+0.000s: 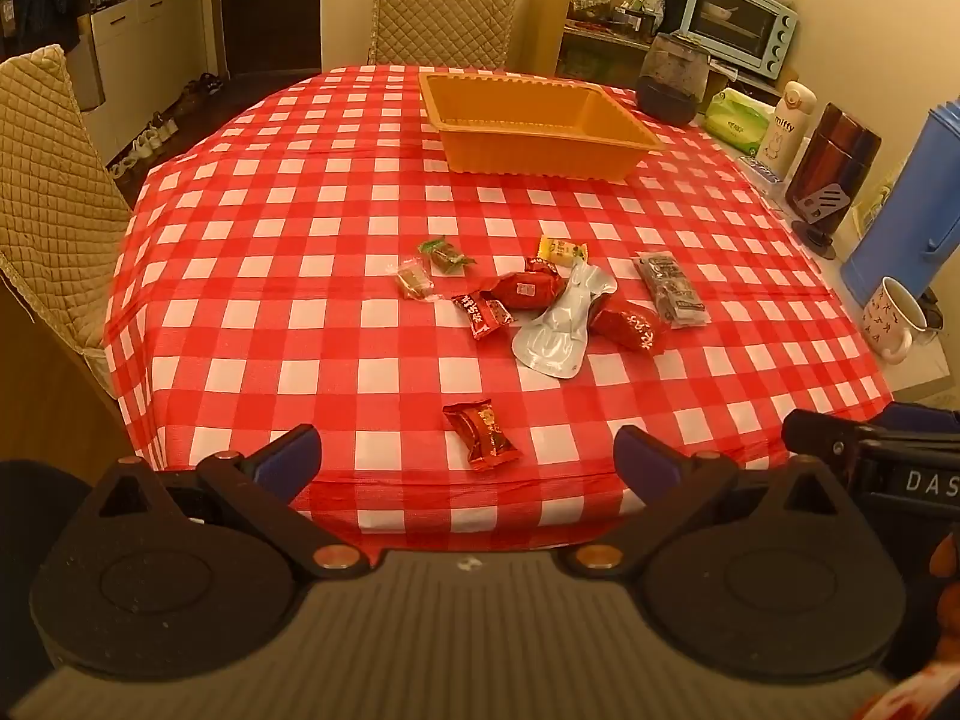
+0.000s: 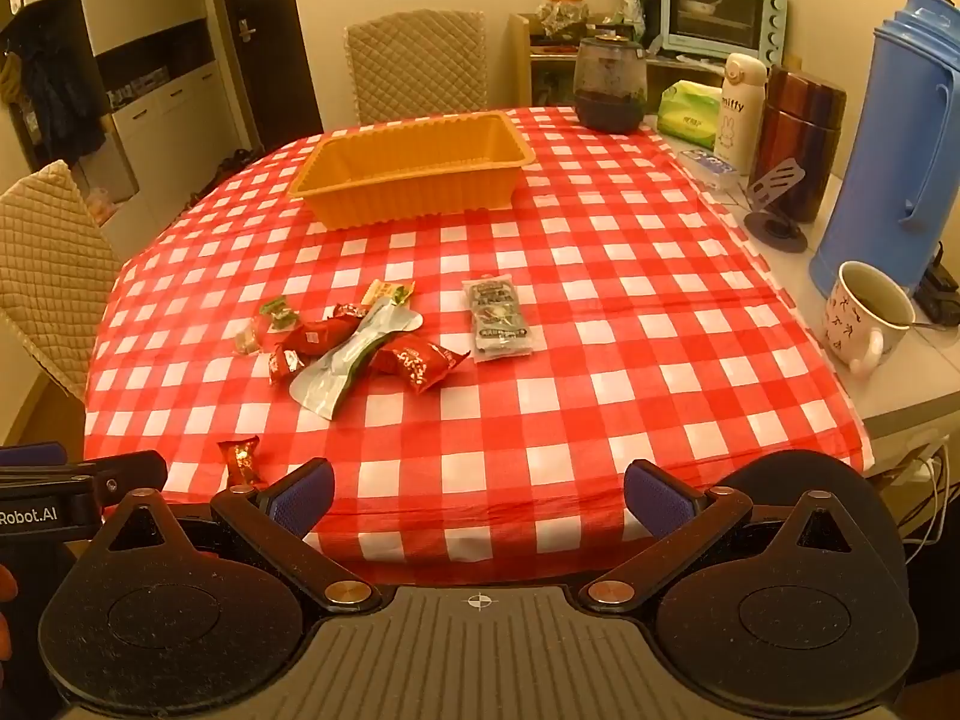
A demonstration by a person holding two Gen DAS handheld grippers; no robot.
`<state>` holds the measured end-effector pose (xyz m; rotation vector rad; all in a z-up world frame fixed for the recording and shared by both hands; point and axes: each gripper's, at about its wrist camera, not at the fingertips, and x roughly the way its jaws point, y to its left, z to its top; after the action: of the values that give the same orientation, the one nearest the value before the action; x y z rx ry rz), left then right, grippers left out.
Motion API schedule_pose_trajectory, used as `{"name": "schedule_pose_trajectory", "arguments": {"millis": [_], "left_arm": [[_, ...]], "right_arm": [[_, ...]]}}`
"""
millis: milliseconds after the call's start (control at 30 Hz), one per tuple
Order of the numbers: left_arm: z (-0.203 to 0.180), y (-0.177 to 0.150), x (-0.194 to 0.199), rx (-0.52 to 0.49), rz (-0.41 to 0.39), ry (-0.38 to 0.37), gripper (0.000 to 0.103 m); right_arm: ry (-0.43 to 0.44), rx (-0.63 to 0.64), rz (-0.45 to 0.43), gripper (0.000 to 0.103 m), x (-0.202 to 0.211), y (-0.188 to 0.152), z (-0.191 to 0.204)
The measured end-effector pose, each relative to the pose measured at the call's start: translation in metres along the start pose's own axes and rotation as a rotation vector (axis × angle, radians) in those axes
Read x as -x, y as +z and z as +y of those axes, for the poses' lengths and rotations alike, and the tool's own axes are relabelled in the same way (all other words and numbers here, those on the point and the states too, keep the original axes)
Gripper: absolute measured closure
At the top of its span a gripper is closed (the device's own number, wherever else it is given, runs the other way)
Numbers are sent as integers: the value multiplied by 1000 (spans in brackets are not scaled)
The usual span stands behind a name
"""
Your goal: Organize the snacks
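the worktop (image 1: 252, 276), covered in a red-and-white check cloth, fills both views. the orange bin (image 1: 540, 126) stands empty in the upper centre of the left wrist view, well apart from the snacks and beyond them. the snack cluster (image 1: 540, 300) lies mid-frame: a silver pouch (image 1: 555, 324), long axis running lower left to upper right, rests partly on red wrappers; a clear grey packet (image 1: 672, 288) lies just right of the cluster, apart from it.

one red candy (image 1: 483, 435) lies alone, nearest the lower edge. in the left wrist view it sits just ahead of the left gripper (image 1: 468, 456), between its jaws and slightly left of centre, long axis tilted from upper left to lower right. in the right wrist view it appears at lower left, outside the right gripper (image 2: 480, 495). judgement: the left gripper is nearer and better lined up.

both sets of jaws stand released, wide, holding nothing. no object blocks the approach; a mug (image 1: 894, 318) and flasks stand at the right edge, clear of the path.
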<state>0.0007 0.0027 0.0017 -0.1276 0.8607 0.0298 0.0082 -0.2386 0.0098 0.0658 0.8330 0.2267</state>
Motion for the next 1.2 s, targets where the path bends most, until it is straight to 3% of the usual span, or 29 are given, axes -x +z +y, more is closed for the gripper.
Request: {"name": "schedule_pose_trajectory", "arguments": {"millis": [1200], "left_arm": [[-3,-1,4,-4,0,-1,0]], "right_arm": [[3,-3,2,1,-1,0,1]]}}
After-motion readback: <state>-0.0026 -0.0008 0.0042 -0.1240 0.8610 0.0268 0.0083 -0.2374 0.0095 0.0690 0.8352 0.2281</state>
